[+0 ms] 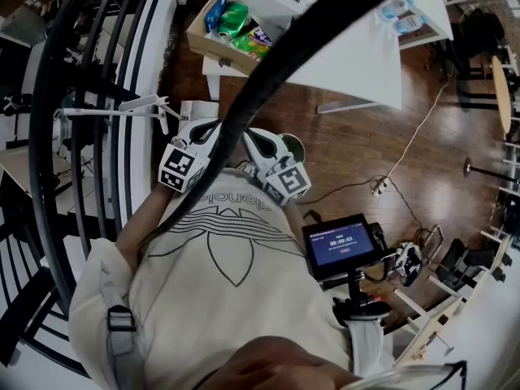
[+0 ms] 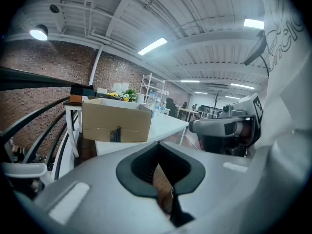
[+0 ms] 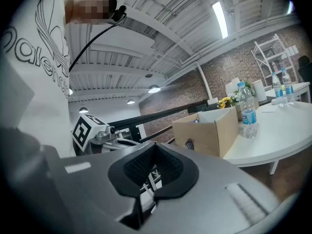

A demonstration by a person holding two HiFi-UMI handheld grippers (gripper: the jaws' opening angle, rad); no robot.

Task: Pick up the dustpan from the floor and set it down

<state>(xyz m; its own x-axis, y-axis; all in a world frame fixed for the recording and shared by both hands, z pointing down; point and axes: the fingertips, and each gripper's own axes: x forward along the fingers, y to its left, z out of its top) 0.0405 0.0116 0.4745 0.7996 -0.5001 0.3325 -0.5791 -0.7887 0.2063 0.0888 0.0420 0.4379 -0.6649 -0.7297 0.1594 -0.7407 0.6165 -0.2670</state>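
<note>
I hold both grippers close to my chest, side by side, pointing out over the wooden floor. My left gripper (image 1: 197,136) (image 2: 168,199) is shut with nothing between its jaws. My right gripper (image 1: 266,149) (image 3: 146,194) also has its jaws together and empty. Each gripper view shows the other gripper beside it. No dustpan is clearly recognisable. A white long-handled thing (image 1: 122,108) stands by the railing to the left of my left gripper; I cannot tell whether it is the dustpan. A green round object (image 1: 294,146) peeks out past my right gripper.
A black curved railing (image 1: 81,136) runs down the left. Ahead, a white table (image 1: 357,55) carries a cardboard box (image 1: 231,31) (image 2: 116,121) (image 3: 209,133) of snack packs and water bottles (image 3: 247,113). A small monitor (image 1: 341,246) sits at my right; a cable (image 1: 406,153) crosses the floor.
</note>
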